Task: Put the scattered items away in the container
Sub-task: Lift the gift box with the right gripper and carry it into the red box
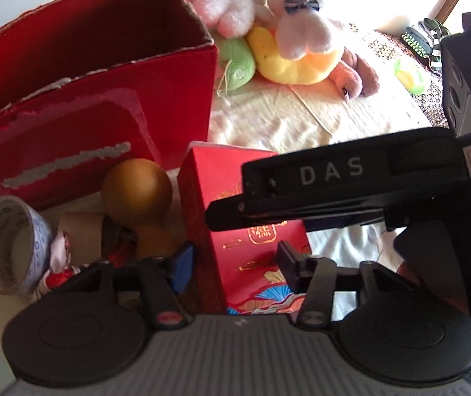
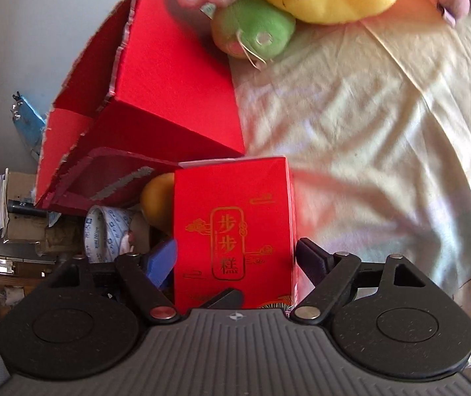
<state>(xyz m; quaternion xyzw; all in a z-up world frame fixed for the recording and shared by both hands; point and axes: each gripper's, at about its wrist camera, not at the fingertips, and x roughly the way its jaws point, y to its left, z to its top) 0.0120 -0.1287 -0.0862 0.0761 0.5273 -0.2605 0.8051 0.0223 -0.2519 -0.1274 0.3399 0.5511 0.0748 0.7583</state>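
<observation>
The red carton [image 2: 234, 231] stands upright on the bed, just before the torn red box [image 1: 103, 76]. Printed cardboard: likely light, stiff, slick, easily dented, so grip its flat sides low. Both grippers, left [image 1: 235, 267] and right [image 2: 235, 260], straddle it spread wide, neither clearly touching

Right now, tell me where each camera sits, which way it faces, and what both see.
Left wrist: on the left gripper, facing forward over the small red gift box toward the open red carton and plush toys; its own fingers straddle the box, and the right gripper crosses the view.
Right wrist: on the right gripper, facing the gift box's gold-lettered face; only its own fingers show.
Shared: gift box, carton, gold ball, tape roll, green plush.
</observation>
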